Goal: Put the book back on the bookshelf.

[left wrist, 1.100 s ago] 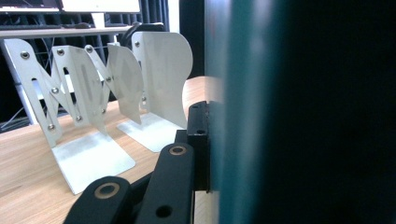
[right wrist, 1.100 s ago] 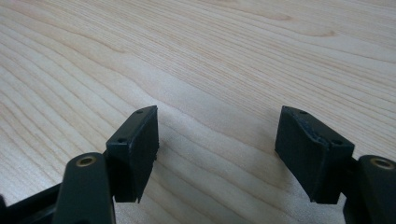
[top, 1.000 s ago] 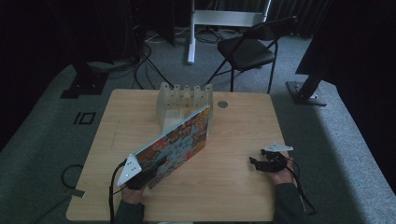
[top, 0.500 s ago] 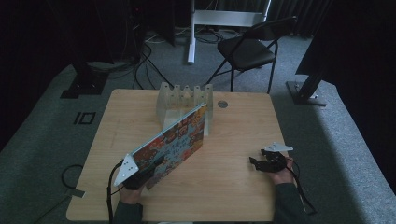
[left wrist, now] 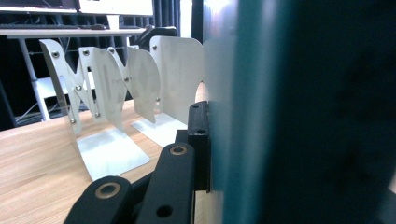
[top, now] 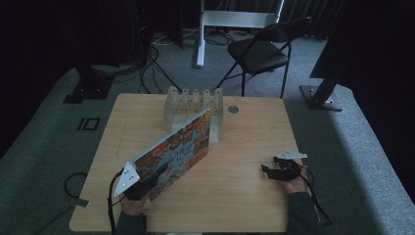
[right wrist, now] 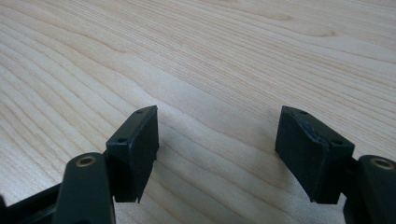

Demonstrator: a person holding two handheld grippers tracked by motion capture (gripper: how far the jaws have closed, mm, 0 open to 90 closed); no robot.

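The left gripper (top: 142, 185) is clamped on the near corner of a colourful book (top: 178, 149), its jaws pressed against the cover; in the left gripper view the teal book (left wrist: 299, 112) stands edge-on against the black pad. The book rises tilted away from this gripper, its far edge reaching the white metal rack (top: 193, 105) just beyond. Well off to that gripper's right, the right gripper (top: 274, 172) rests on the wooden table (top: 244, 205), jaws spread wide with only bare wood (right wrist: 215, 70) between them.
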